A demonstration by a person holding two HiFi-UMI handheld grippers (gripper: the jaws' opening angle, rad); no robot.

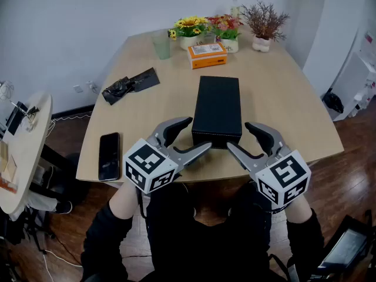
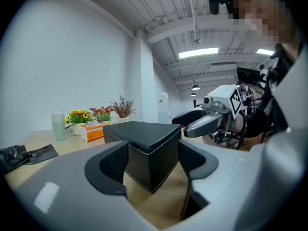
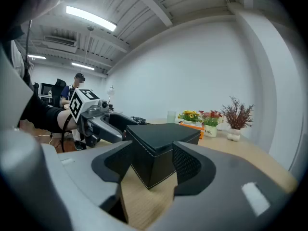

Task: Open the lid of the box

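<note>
A black rectangular box [image 1: 217, 107] with its lid shut lies lengthwise in the middle of the wooden table [image 1: 282, 98], its short end toward me. My left gripper [image 1: 197, 134] stands open at the box's near left corner, and my right gripper [image 1: 239, 137] stands open at the near right corner. In the left gripper view a box [image 2: 144, 150] corner shows between the spread pads [image 2: 114, 163] without contact. The right gripper view shows the same for the other corner of the box [image 3: 161, 153], the pads [image 3: 187, 163] standing off it. Neither gripper holds anything.
A black phone [image 1: 109, 155] lies near the table's left front edge, and a crumpled black bag [image 1: 129, 85] lies further back. At the far end stand an orange carton [image 1: 207, 55], a green cup [image 1: 161, 44], flower pots [image 1: 191, 31] and a dried-plant vase [image 1: 262, 23]. A round side table [image 1: 23, 151] stands left.
</note>
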